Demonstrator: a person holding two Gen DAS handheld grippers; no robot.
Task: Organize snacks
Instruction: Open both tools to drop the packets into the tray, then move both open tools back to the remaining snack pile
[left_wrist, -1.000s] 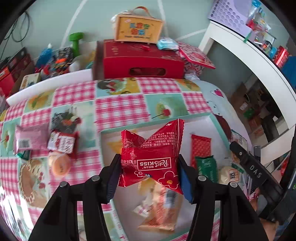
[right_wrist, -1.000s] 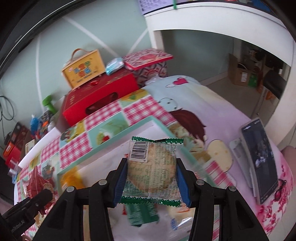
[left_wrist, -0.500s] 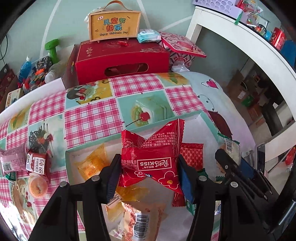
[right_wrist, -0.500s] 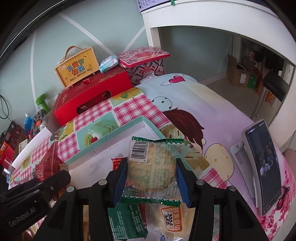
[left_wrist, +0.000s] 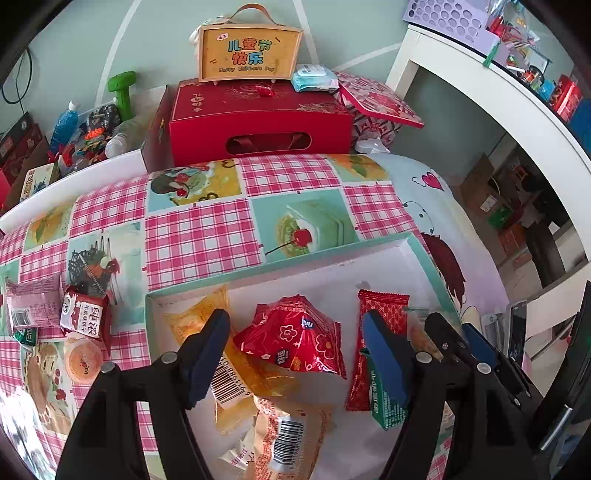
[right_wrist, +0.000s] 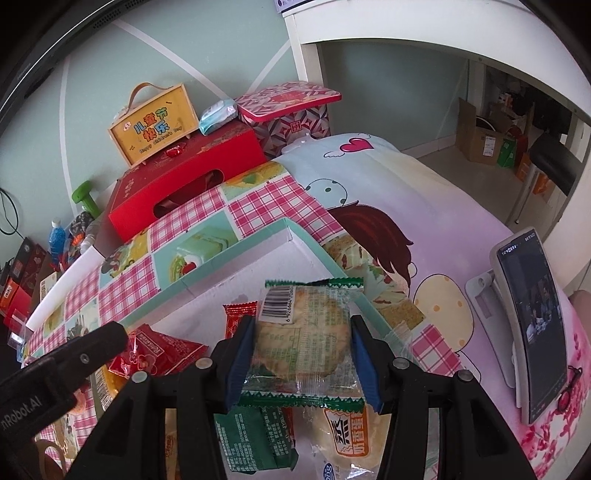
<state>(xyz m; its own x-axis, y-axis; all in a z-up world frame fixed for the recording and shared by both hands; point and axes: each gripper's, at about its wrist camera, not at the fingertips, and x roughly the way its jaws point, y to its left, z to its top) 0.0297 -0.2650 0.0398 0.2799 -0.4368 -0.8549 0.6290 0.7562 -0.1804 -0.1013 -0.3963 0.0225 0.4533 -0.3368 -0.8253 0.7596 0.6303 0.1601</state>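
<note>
On the checked tablecloth to your far left lie the snacks not yet boxed: a pink packet, a small red-and-white packet just beside it, and an orange jelly cup in front of them. Next comes the shallow white box with the teal rim, where the gathered snacks sit. Your left gripper hangs over it with its jaws opening; the red flowered snack bag lies loose between them on top of an orange packet, and neither blue pad touches it. To the right of that bag a slim red wafer packet and a green packet lie side by side, partly behind the finger. Further right, your right gripper is clamped on a clear, green-edged biscuit packet, barcode up, both pads pressing its sides though the jaws are just starting to ease apart; it is held above the box's right half, over a dark green packet and a round cake in clear wrap. At the far right a phone on a stand stands well apart from the box.
</note>
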